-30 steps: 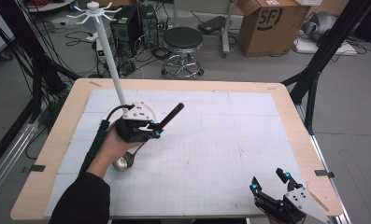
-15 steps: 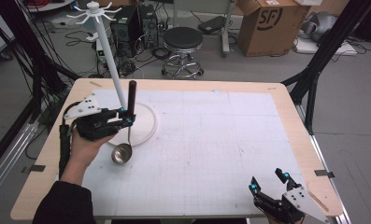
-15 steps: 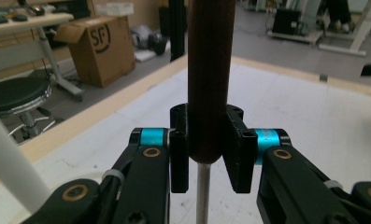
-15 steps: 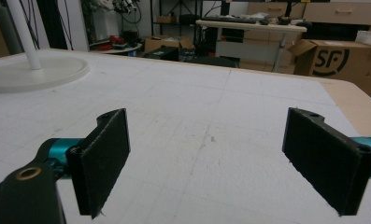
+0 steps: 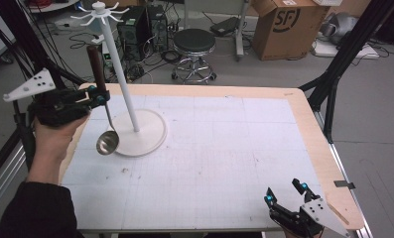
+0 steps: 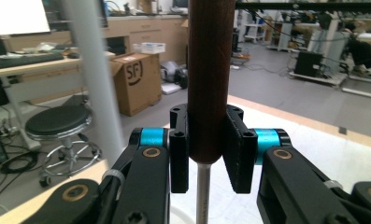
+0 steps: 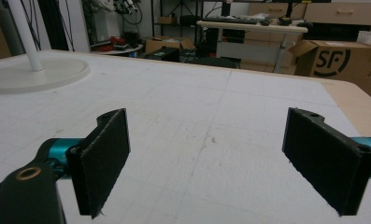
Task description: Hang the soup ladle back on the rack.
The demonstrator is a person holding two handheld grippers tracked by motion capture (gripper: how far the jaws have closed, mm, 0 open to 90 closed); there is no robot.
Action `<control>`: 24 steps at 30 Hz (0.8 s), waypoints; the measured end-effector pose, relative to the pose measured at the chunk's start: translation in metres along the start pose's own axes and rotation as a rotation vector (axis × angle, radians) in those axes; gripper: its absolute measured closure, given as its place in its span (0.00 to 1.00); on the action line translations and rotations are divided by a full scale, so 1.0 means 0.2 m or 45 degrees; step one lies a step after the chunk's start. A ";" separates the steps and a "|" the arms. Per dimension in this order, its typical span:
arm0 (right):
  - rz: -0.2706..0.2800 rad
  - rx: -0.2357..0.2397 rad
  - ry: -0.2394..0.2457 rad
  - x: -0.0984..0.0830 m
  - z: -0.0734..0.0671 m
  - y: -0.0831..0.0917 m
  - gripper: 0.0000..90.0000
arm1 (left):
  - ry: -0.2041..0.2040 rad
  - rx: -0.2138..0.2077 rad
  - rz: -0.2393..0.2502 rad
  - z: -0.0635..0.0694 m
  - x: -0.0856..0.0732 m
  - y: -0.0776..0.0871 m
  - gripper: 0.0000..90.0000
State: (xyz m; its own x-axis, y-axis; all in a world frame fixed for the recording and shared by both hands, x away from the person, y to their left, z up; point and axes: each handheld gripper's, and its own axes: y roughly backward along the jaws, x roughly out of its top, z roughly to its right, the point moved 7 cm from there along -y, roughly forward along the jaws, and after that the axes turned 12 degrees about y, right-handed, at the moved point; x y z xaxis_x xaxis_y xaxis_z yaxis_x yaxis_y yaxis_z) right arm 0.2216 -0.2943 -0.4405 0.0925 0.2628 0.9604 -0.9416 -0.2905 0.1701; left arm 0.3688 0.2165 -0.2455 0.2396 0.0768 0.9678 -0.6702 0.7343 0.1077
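A ladle (image 5: 106, 142) with a dark wooden handle (image 6: 210, 70) and a steel bowl hangs upright in my left gripper (image 5: 99, 98), which is shut on the lower end of the handle. The bowl hovers just above the table's left side, beside the round base of a white hook stand (image 5: 118, 69). The stand's pole (image 6: 95, 79) rises close on the left in the left gripper view. My right gripper (image 5: 286, 193) rests open at the table's near right edge, its pads (image 7: 106, 156) wide apart with nothing between them.
The white gridded table (image 5: 224, 148) has a wooden rim. Behind it on the floor stand a black stool (image 5: 194, 47), a cardboard box (image 5: 284, 25) and computer cases. Black frame legs (image 5: 343, 64) flank the right side.
My left gripper has swung the ladle from lying slanted over the table to hanging upright, lifting it and carrying it left of the stand. The right gripper has stayed put.
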 end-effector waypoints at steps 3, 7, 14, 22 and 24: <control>0.001 0.005 -0.001 0.00 0.00 0.00 0.16 | 0.016 0.018 0.023 -0.03 0.06 0.02 0.82; 0.000 0.005 0.007 0.00 0.00 -0.01 0.16 | 0.010 0.029 0.025 -0.04 0.12 0.04 0.82; 0.000 0.008 -0.008 0.00 0.00 0.00 0.16 | -0.002 0.080 0.031 -0.07 0.21 0.05 0.82; -0.001 0.006 -0.001 0.00 0.00 0.00 0.16 | 0.035 0.089 0.000 -0.10 0.21 0.03 0.82; -0.003 0.004 0.001 0.00 0.00 -0.01 0.16 | 0.026 0.090 -0.009 -0.10 0.21 0.02 0.82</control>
State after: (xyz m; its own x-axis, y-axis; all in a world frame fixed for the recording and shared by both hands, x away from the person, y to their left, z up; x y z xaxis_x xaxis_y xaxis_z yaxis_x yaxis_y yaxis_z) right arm 0.2225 -0.2941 -0.4412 0.0942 0.2642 0.9599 -0.9404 -0.2928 0.1729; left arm 0.3906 0.2363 -0.2099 0.2580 0.0861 0.9623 -0.7165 0.6853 0.1308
